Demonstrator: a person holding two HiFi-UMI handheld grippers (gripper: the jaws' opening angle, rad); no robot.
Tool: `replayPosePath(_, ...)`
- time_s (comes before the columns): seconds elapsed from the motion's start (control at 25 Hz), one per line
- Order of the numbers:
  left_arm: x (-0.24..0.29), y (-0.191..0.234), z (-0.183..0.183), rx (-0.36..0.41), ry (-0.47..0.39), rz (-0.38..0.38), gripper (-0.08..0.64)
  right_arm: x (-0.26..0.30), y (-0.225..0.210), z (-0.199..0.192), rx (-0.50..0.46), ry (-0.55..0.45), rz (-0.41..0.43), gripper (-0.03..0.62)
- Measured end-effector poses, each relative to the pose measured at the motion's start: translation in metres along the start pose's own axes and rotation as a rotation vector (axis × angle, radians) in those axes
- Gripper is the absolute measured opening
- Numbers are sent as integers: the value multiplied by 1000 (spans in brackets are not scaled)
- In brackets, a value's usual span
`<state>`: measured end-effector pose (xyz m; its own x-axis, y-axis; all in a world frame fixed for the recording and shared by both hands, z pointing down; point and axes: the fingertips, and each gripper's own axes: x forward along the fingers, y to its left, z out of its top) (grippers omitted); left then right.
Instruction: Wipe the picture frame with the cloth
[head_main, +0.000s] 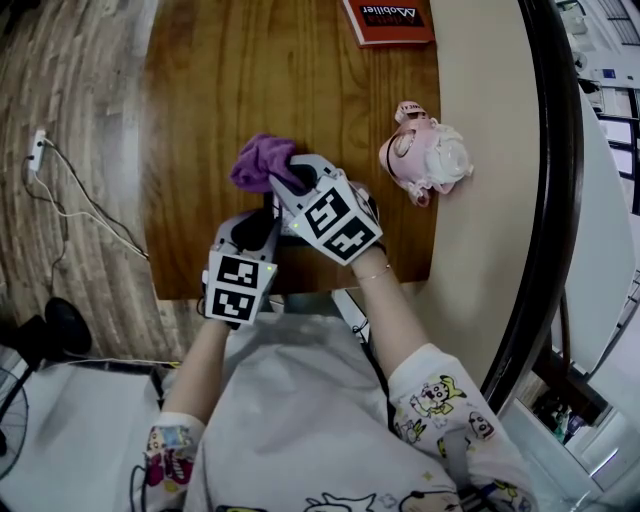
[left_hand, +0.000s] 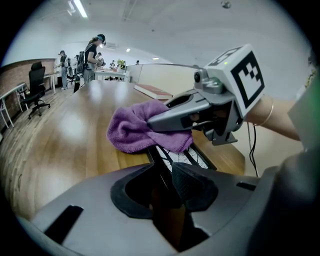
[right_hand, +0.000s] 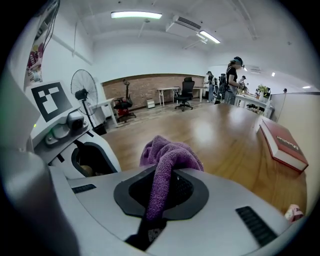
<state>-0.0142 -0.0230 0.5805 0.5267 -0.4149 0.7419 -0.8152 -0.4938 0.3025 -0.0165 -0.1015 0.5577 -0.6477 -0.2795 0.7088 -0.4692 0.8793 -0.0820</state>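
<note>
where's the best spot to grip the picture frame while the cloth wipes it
Probably its near edge, coming from the near side: the left gripper clamps that thin rim of the picture frame, which leaves the patterned face free for the cloth.

place: open-plan office | evidence: office chairs (right_hand: 186, 92), desks (right_hand: 166, 90), brick wall (right_hand: 142, 86), strip lights (right_hand: 136, 15), standing fan (right_hand: 82, 81)

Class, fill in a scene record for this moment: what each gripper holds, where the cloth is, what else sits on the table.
left gripper: shut on picture frame, at its near edge
right gripper: shut on purple cloth
cloth position: lying over the frame's far end
table: wooden, with red book and pink toy
</note>
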Motion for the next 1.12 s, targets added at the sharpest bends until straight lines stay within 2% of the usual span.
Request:
replayPosePath(0.28, 0, 1, 0, -6, -3, 8, 104, -13, -6, -16, 35, 4, -28, 18)
replayPosePath(0.56, -1, 1, 0, -14, -1, 12, 103, -35, -21, -34, 100, 26, -94, 18)
replayPosePath(0.84, 0, 0, 0, -16, -1, 12, 101, -61, -38, -50, 179, 52, -201, 18)
replayPosePath(1.12, 0, 0, -1, -13, -1, 15, 101, -85, -54, -93, 256, 98, -289, 18)
